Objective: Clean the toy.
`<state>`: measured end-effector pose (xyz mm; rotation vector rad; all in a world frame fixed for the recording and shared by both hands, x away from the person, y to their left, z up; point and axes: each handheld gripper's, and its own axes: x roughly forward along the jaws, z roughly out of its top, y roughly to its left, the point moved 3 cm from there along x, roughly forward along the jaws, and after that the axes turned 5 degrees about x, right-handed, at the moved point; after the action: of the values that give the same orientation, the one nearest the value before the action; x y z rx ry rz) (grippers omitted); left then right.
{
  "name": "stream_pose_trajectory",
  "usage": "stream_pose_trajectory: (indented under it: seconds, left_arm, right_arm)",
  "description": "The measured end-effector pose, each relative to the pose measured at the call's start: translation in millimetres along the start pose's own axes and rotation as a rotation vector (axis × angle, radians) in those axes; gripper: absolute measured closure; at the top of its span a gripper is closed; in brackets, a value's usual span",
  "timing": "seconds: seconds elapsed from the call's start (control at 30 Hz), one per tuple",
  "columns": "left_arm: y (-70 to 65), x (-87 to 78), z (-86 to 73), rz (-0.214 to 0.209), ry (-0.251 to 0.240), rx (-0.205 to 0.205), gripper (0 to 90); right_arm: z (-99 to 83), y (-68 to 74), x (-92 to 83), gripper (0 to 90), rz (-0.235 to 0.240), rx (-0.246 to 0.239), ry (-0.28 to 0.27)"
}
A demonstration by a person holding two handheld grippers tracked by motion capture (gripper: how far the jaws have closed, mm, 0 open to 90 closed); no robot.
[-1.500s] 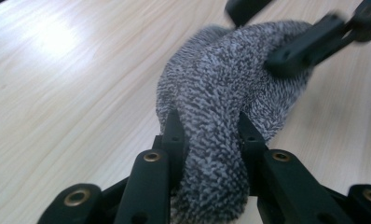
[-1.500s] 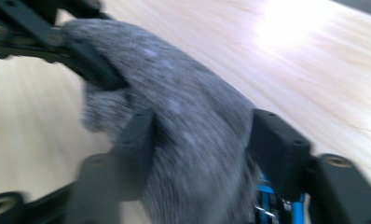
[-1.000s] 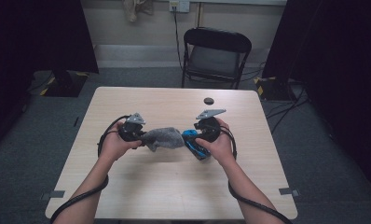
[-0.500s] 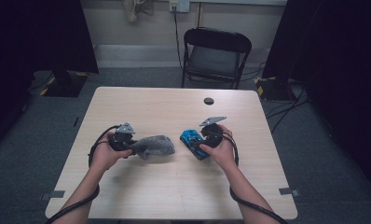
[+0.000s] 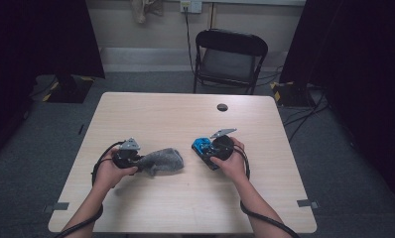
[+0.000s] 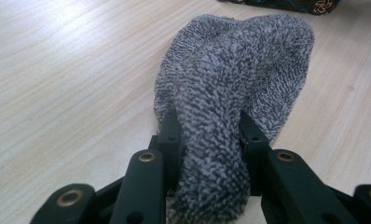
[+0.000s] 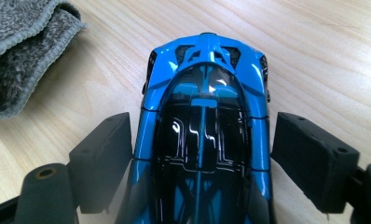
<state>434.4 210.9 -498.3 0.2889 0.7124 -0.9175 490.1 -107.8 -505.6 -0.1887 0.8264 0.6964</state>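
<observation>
Grey terry cloth point(image 6: 230, 88) lies bunched on the wooden counter point(image 5: 185, 198), one end pinched tight in the left gripper point(image 6: 207, 135), the rest stretching ahead of its jaws. Between the right gripper point(image 7: 200, 158) jaws sits a blue toy car point(image 7: 204, 116); these jaws have just been opening and stand clear of its sides. Both things look set down, apart from each other. By my reading, the car is released, while letting go of the cloth remains.

A fuzzy grey sock point(image 5: 161, 161) lies bunched on the bench's left half, its near end pinched and lifted slightly, while a glossy blue-and-black toy car point(image 5: 203, 149) sits upright on its wheels just to the sock's right, apart from it.
</observation>
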Motion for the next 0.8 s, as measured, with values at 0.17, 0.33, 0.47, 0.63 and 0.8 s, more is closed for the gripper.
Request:
stream_pose_trajectory:
  seconds: [0.17, 0.33, 0.47, 0.63, 0.8]
  left_arm:
    - [-2.7, 1.1, -4.1, -0.009, -0.017, -0.001, 66.6]
    - [-5.5, 0.3, -6.3, 0.000, -0.021, 0.011, 65.1]
    - [-8.0, 1.1, -8.0, 0.001, -0.032, 0.008, 64.2]
    - [-8.8, 0.1, -10.8, 0.001, -0.047, -0.001, 62.8]
    - [-9.6, 0.7, -11.1, 0.006, -0.051, -0.005, 62.7]
  right_arm:
    - [-3.6, 0.1, 3.7, 24.7, 0.002, 0.017, 0.001]
    - [-3.6, 1.8, 2.8, 25.8, -0.010, 0.008, 0.006]
    - [-5.1, 2.2, 1.2, 26.4, -0.013, 0.014, 0.009]
    - [-8.7, 2.2, -2.3, 26.8, -0.010, 0.025, 0.009]
    - [-11.6, 2.2, -5.2, 26.9, -0.011, 0.024, 0.012]
